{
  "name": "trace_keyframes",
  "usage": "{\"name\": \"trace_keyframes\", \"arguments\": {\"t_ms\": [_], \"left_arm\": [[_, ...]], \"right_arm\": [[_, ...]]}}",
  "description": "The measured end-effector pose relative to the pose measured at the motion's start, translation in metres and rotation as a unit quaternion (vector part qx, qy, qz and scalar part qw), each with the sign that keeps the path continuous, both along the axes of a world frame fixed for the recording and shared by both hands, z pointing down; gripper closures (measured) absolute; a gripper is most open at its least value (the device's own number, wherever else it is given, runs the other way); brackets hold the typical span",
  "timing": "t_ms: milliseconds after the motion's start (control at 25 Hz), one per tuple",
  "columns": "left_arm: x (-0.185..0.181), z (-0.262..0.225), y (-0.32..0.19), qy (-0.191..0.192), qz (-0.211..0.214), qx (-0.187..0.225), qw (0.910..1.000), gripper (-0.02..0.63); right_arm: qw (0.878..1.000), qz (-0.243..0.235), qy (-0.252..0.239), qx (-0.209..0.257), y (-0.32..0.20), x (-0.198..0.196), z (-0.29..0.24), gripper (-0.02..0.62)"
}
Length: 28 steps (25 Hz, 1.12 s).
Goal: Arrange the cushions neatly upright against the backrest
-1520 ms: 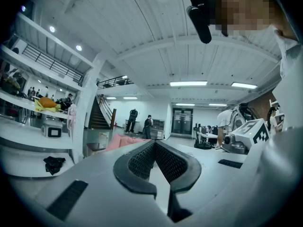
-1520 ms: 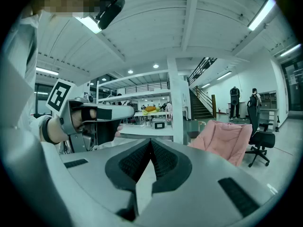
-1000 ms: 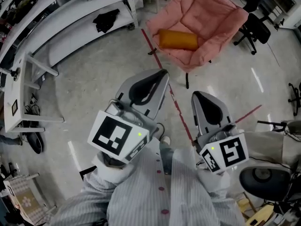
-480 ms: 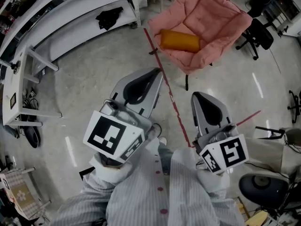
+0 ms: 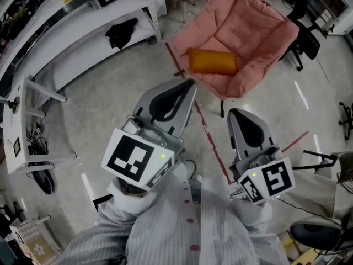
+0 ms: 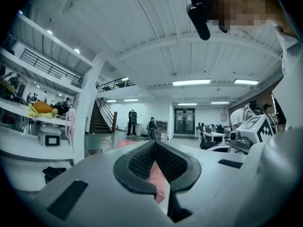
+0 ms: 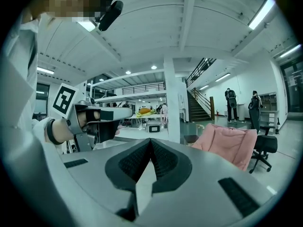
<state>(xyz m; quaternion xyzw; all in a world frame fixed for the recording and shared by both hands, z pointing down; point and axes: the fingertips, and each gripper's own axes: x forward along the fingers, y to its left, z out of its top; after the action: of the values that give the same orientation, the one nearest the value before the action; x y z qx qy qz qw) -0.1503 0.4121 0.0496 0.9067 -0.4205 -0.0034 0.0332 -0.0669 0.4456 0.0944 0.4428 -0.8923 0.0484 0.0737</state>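
The orange cushion (image 5: 212, 62) is lying flat on its long side across the seat of the pink chair (image 5: 259, 26), close to the front edge and not leaning on the backrest. Only this one cushion is showing. The person is standing well apart from the chair, on the near side of a red tape line (image 5: 207, 131) on the floor, so the step in hand looks like the approach. No grasp has begun.

The left claw (image 6: 155, 144) and the right claw (image 7: 150, 141) are both pointing towards the chair with jaws pressed together on nothing.

Next, the claws are going to need to get near the seat, spread, and take the cushion by an end, then tip it upright against the backrest.

No brand or readable writing is showing — the marker cubes (image 5: 138, 160) are carrying only black-and-white square patterns.
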Motion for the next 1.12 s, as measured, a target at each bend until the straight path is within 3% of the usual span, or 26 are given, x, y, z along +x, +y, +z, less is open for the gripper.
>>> {"name": "trace_keyframes", "arguments": {"t_ms": [240,560,840,1120], "left_arm": [[-0.026,0.003,-0.063,-0.008,0.022,-0.001,0.9997,0.595],[-0.049,0.01,-0.117,-0.006,0.047,-0.002,0.9989,0.595],[-0.047,0.031,-0.163,-0.008,0.05,-0.024,0.9984,0.595],[-0.022,0.041,-0.243,-0.009,0.038,-0.031,0.9987,0.595]], "right_arm": [[1.0,0.019,0.002,-0.007,-0.064,-0.026,0.006,0.582],[0.998,0.054,0.003,-0.014,-0.111,-0.045,0.015,0.581],[0.997,0.071,-0.001,-0.032,-0.159,-0.033,0.032,0.581],[0.997,0.068,0.003,-0.045,-0.239,-0.004,0.046,0.581]]}}
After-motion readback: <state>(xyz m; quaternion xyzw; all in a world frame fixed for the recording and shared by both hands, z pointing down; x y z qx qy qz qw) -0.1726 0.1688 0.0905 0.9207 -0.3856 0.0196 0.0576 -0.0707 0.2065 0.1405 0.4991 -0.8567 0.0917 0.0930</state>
